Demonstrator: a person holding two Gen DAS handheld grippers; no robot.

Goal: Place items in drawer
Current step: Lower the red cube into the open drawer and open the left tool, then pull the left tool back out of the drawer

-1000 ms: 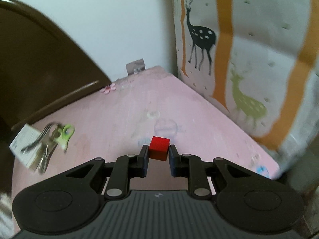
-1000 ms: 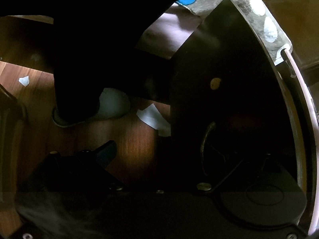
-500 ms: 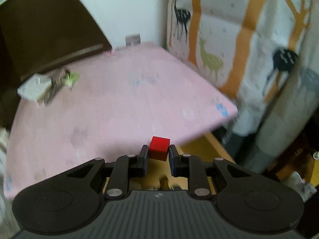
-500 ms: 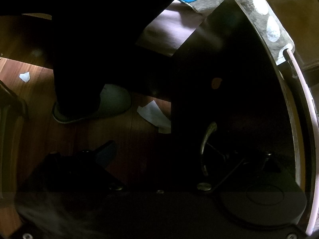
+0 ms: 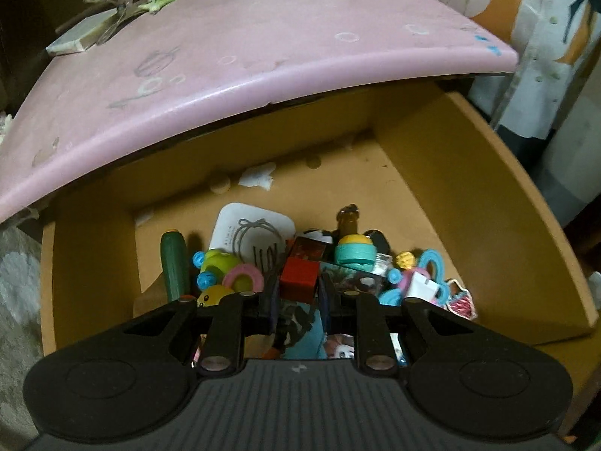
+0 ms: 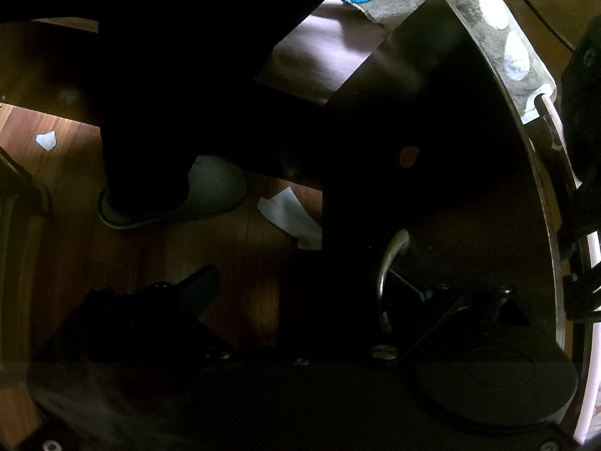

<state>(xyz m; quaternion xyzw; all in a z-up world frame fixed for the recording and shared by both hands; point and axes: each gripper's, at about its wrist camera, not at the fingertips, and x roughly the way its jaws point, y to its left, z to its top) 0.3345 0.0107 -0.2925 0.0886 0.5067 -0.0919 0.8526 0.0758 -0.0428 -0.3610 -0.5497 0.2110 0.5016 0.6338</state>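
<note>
Your left gripper [image 5: 298,293] grips the cube [image 5: 299,279] over the drawer [image 5: 488,203]; lower, then release. Right gripper's [image 6: 300,300] grip: indeterminable.

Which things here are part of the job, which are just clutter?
Job: red block held in the left hand-held gripper; open drawer; drawer handle.
Lying about: keys on the pink tabletop; slipper; paper scrap.
</note>
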